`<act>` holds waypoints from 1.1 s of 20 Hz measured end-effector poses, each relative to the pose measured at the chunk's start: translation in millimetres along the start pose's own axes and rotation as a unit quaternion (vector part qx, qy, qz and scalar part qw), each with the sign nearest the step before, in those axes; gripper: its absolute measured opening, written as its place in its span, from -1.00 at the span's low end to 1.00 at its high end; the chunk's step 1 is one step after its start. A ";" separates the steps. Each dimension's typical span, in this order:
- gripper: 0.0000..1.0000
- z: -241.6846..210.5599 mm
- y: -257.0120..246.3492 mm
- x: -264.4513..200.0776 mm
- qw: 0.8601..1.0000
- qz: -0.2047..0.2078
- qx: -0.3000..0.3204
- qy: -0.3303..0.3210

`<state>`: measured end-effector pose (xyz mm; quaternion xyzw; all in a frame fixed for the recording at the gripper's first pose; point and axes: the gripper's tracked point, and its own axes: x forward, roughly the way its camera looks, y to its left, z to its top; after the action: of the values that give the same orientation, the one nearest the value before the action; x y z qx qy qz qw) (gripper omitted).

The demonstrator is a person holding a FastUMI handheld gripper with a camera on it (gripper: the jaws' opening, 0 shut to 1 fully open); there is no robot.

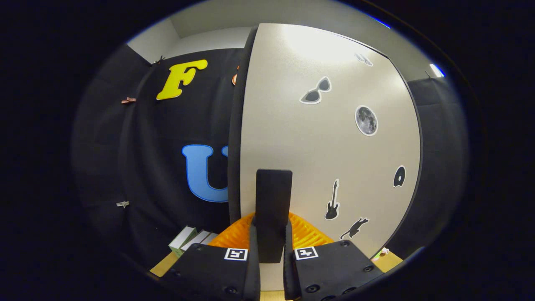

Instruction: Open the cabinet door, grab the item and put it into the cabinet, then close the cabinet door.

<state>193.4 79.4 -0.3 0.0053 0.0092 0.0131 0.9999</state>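
The cabinet door (326,138) is a pale panel with several black stickers, and it stands right in front of me. Its dark left edge (236,138) shows against the booth wall. A black upright handle (273,196) sticks out from the door's lower part. My gripper (271,246) is shut on this handle, one finger pressing on each side of its lower end. Whether the door is closed or ajar cannot be told from here. A small stack of white and green boxes (190,240) lies on the table left of the fingers.
The wooden tabletop (163,265) shows below the boxes and again at the door's lower right. A small green and white thing (379,252) sits by the door's bottom right corner. Black booth cloth hangs on both sides of the cabinet.
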 end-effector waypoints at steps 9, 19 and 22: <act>-0.49 16.0 -8.8 -52.2 0.999 0.028 0.014 -0.008; -0.64 17.0 -30.8 -81.8 0.998 0.047 0.033 -0.009; -0.64 18.3 -40.3 -93.5 0.999 0.045 0.023 -0.010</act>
<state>101.3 36.4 19.3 0.0288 -0.0012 0.0574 0.9979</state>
